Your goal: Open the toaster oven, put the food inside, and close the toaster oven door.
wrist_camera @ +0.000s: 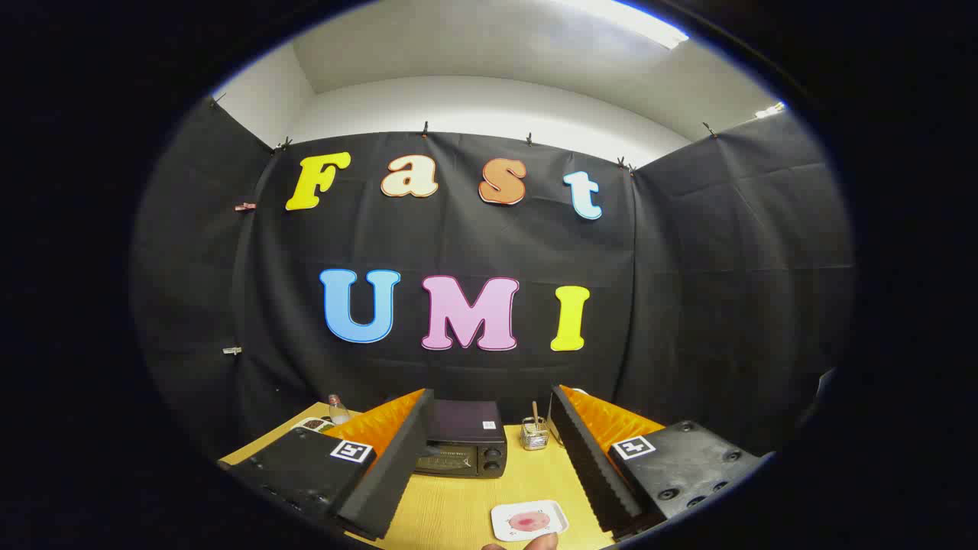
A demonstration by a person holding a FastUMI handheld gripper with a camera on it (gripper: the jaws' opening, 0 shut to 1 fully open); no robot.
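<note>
Wooden table (458, 512): toaster oven (462, 447) beyond wide, empty claw (489, 473), food plate (529, 521) between.

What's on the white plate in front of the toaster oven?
A round pink food item lies on the white plate, between the open gripper fingers. A fingertip covers the plate's near edge.

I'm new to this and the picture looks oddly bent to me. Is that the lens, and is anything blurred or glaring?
In the gripper view the fisheye lens bows the walls; a ceiling light glares white overhead; the toaster oven and the plate with food on the wooden table look fairly sharp, though small; the open tongs loom large.
</note>
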